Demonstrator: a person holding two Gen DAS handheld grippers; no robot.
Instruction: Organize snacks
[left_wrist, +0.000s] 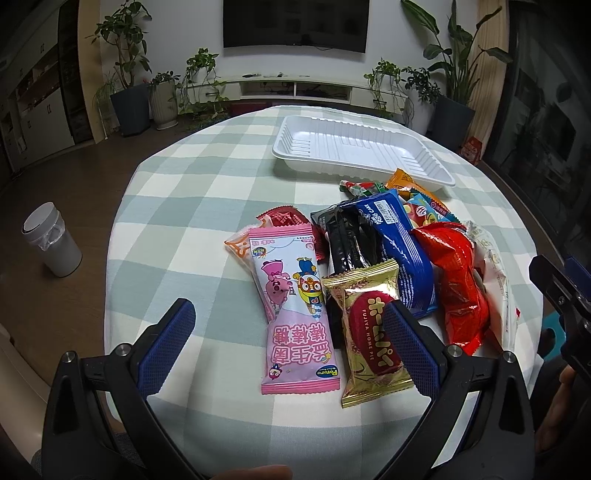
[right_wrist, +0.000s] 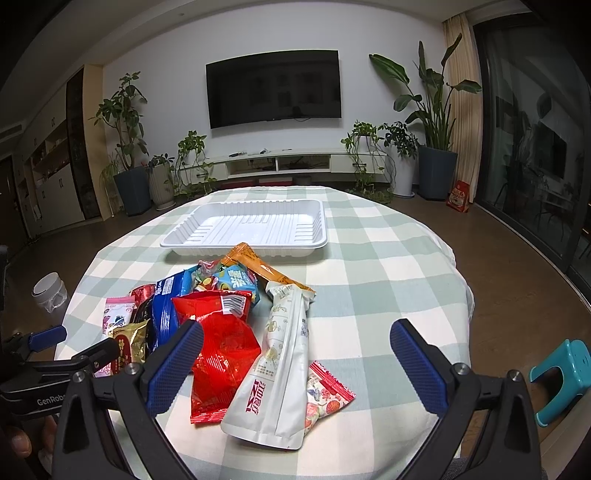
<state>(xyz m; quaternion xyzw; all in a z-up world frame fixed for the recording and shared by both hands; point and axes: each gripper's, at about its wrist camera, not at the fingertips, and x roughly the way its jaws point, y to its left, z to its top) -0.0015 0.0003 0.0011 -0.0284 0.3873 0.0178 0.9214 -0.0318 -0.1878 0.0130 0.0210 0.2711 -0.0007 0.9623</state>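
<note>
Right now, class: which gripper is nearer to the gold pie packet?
Left. The left gripper has the gold pie packet beside its right finger, jaws open around it. The right gripper sits farther right, over the red bag and white pouch.

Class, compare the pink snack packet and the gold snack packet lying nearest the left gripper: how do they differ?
The pink packet is longer and flatter; the gold packet is shorter and puffier. The pink one shows cartoon characters; the gold one has a dark red oval label. The pink one lies on the cloth; the gold one partly rests on a black packet. Both are sealed and lie side by side.
</note>
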